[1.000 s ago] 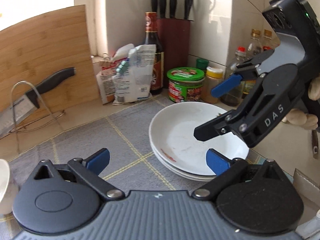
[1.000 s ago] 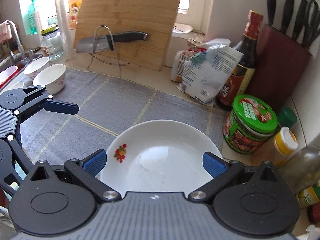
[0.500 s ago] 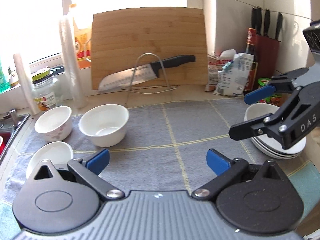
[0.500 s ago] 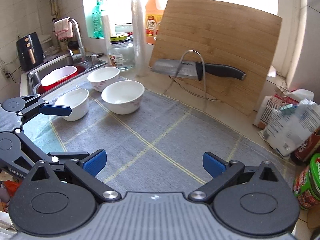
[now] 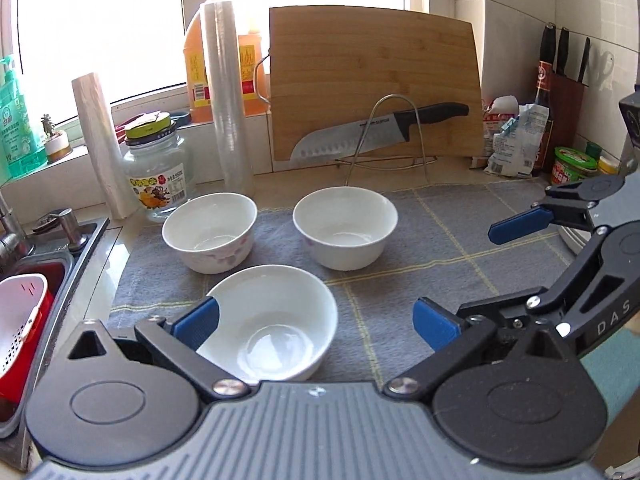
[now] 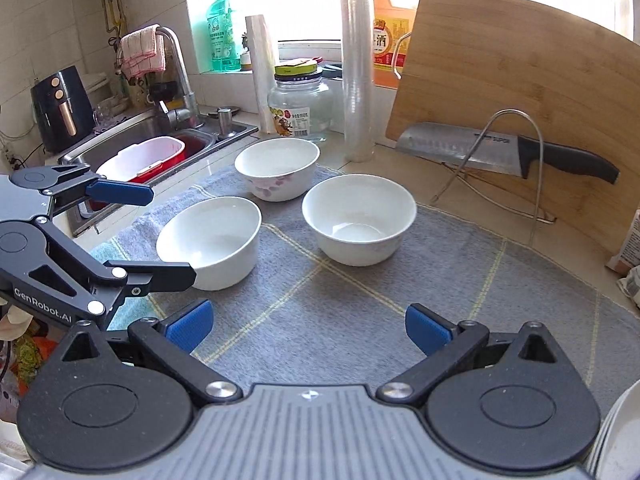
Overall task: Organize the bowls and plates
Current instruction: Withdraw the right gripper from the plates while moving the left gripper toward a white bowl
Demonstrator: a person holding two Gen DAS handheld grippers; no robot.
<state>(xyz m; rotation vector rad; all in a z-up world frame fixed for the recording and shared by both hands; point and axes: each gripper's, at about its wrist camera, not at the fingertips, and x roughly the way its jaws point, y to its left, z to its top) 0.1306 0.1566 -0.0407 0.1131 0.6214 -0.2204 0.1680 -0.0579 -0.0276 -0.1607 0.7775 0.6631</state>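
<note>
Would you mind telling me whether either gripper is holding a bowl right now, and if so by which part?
Nothing is held. The left gripper is open, the nearest bowl lying partly between its fingers without contact. The right gripper is open over the grey mat.

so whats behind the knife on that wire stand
A wooden cutting board stands upright behind the knife and wire stand. What lies behind the board is hidden, apart from the bright window above it.
</note>
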